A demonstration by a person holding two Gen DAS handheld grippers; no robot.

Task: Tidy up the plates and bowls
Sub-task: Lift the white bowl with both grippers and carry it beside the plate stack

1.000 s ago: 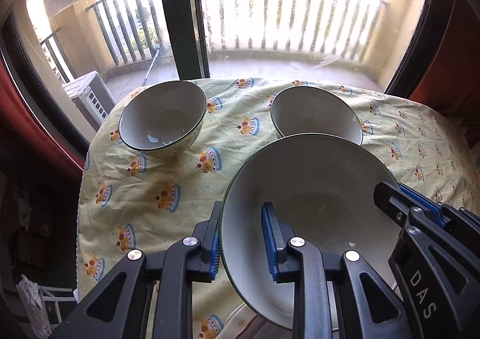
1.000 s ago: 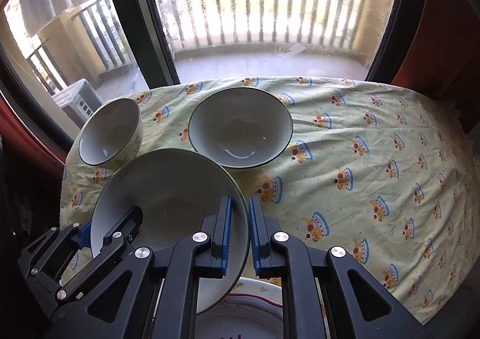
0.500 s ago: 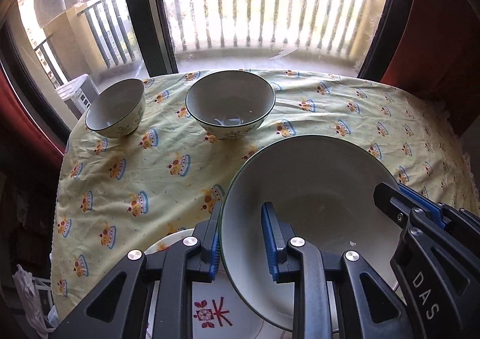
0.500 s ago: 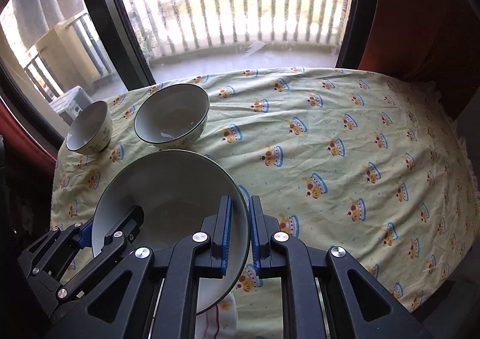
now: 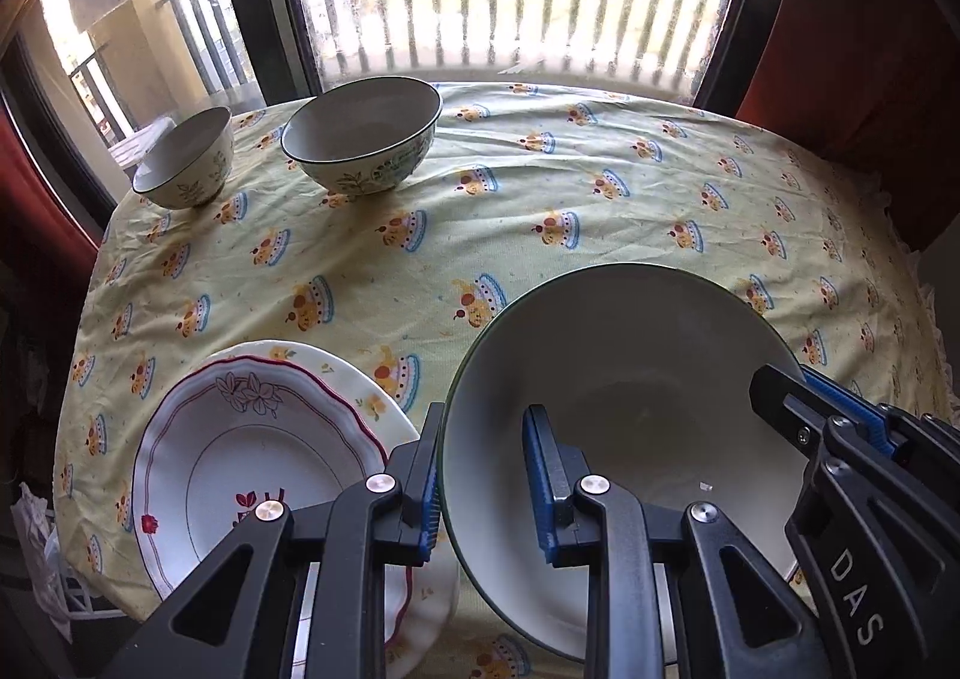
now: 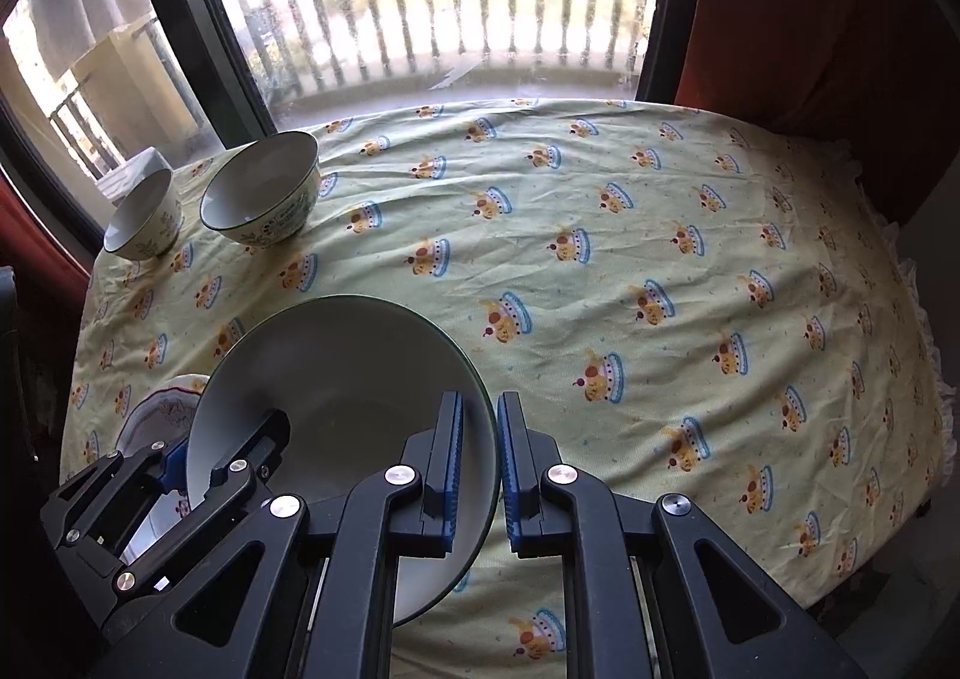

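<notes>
big bowl: [image 5: 624, 379] held off the cloth [image 5: 540, 187] between my two grippers, low right in left view, tilted a bit toward me
left gripper: [image 5: 483, 475] jaws clamped on bowl's left rim, one pad outside, one inside
right gripper: [image 6: 480, 463] jaws clamped on the opposite rim, same pinch
plates: [image 5: 252, 457] stacked just left of the bowl, near edge of table; looks like two, lower one mostly hidden
small bowls: [image 5: 363, 132] and [image 5: 183, 156] side by side at far left, well apart from mine
handling: glazed ceramic, so stiff, slick, breakable, probably heavy for a thin-rim pinch
hold: rim at two opposite points, pads well down the wall; keep both sides level, one-side slip would tip it
set-down: judge it needs a gentle landing, no drop on other crockery
</notes>
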